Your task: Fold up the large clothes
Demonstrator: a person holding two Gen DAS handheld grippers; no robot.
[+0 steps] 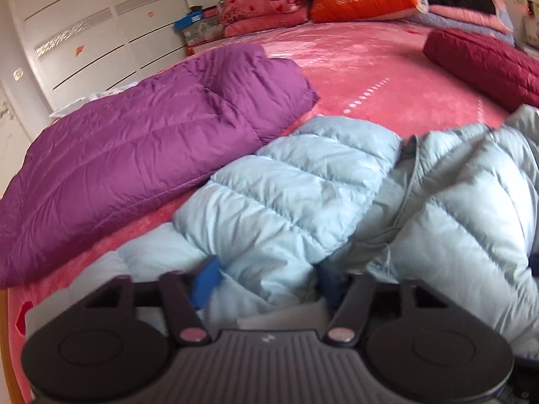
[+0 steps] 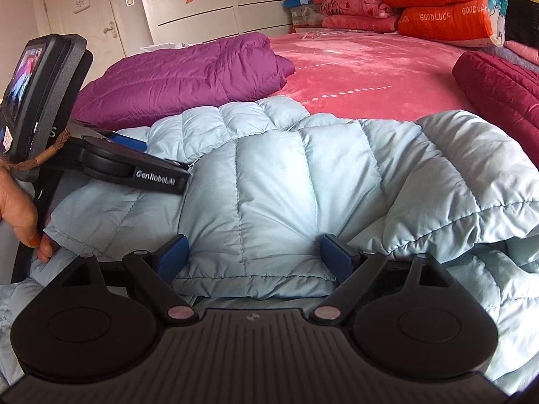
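Note:
A light blue puffer jacket (image 1: 303,185) lies crumpled across the near part of the pink bed (image 1: 387,77). My left gripper (image 1: 267,282) has its blue pads pressed into a bunched fold of the jacket near its edge. In the right wrist view the same jacket (image 2: 269,185) spreads wide. My right gripper (image 2: 254,257) stands open with a padded panel and its hem between the pads, which flank it without squeezing. A hand (image 2: 20,208) at the left edge holds the left tool, whose fingers reach onto the jacket.
A folded purple puffer coat (image 1: 145,155) lies to the left of the jacket, and a dark red one (image 1: 488,64) at the right. Stacked pillows and quilts (image 1: 353,0) fill the bed's head. White wardrobe doors (image 1: 84,33) stand beyond the left side.

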